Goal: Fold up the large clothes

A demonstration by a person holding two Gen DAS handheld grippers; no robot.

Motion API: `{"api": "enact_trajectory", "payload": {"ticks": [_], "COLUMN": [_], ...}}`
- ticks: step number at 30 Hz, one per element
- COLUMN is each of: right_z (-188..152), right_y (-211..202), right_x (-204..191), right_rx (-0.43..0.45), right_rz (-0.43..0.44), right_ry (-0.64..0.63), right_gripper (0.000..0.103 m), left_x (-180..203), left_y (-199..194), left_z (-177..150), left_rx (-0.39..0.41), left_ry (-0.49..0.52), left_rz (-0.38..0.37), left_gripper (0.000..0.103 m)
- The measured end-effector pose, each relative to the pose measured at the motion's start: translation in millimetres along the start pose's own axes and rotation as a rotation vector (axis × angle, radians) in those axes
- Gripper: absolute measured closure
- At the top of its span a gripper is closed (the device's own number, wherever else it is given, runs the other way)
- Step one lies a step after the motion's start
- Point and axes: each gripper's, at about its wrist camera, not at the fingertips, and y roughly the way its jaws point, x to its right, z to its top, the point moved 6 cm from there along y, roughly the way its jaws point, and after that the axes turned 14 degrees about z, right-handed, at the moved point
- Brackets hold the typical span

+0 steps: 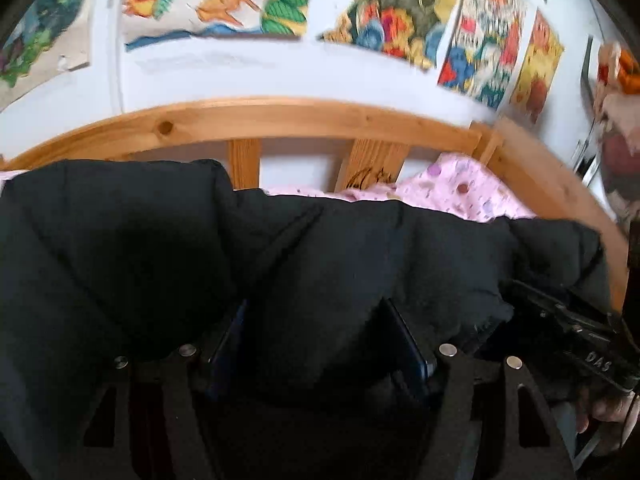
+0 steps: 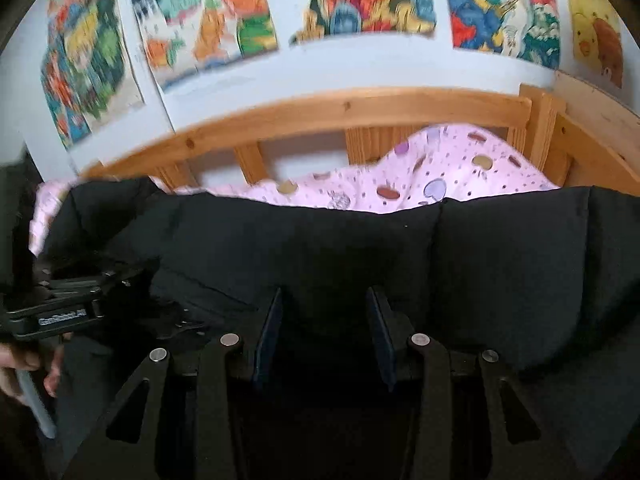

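Note:
A large black padded jacket point(image 1: 200, 248) lies across the bed and fills the lower half of both views point(image 2: 500, 264). My left gripper point(image 1: 316, 312) has its jaws apart with a thick fold of the jacket bulging between the fingers. My right gripper point(image 2: 324, 300) also has its jaws apart with black fabric between the fingers. Whether either pinches the cloth is hidden. The right gripper shows at the right edge of the left wrist view point(image 1: 572, 328). The left gripper shows at the left of the right wrist view point(image 2: 72, 304).
A pink patterned duvet point(image 2: 440, 176) lies behind the jacket. A wooden slatted bed rail point(image 1: 280, 120) runs along the far side, with a corner post point(image 2: 540, 132) at the right. Colourful posters point(image 2: 224, 20) hang on the white wall.

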Motion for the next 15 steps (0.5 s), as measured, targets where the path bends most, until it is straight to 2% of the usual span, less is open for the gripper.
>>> {"api": "enact_trajectory", "payload": {"ticks": [2,3,4,5,6,7,9,12,13,15], "right_z": [3.8,4.8,4.6,3.1,1.5,-2.2,-9.5,-16.5,-18.9,-20.7], "right_y": [-27.4,-41.7,-57.0,-73.1,-84.3,-99.2,-121.7,-153.8,-169.4,-195.7], "right_x": [-3.5,-4.1,-7.7,-12.3,-15.4,-20.5,-27.7,-43.0,-51.3,-65.3], "right_rx": [0.056,0.079,0.102,0.120,0.131,0.144,0.143,0.141,0.157,0.189], "right_rz": [0.017,0.013,0.003,-0.018,-0.035,-0.056,-0.088,-0.115,-0.128,-0.136], "right_ry": [0.032,0.039,0.039,0.034,0.030,0.026,0.028,0.003,-0.013,-0.032], "right_gripper": [0.060,0.052,0.038,0.032,0.025,0.023,0.023,0.020,0.013,0.005], "left_x": [-8.8,-13.1,-14.9,-17.7,-20.3,-23.2,-31.6,-40.1,-42.6,-47.1], "left_y": [-22.6,-39.5,-54.0,-76.0,-91.3,-107.8,-145.5,-196.3,-210.5,-239.1], "left_z": [1.3,1.6,2.3,2.5,2.4,1.2,-4.1,-15.5,-19.5,-30.0], "left_rx": [0.022,0.048,0.073,0.109,0.131,0.150,0.187,0.235,0.246,0.277], "left_ry": [-0.024,-0.027,-0.026,-0.031,-0.042,-0.057,-0.098,-0.124,-0.122,-0.121], "left_rz": [0.028,0.054,0.069,0.081,0.090,0.101,0.115,0.118,0.127,0.146], "left_gripper": [0.036,0.036,0.033,0.030,0.019,0.008,0.002,0.000,0.000,0.000]}}
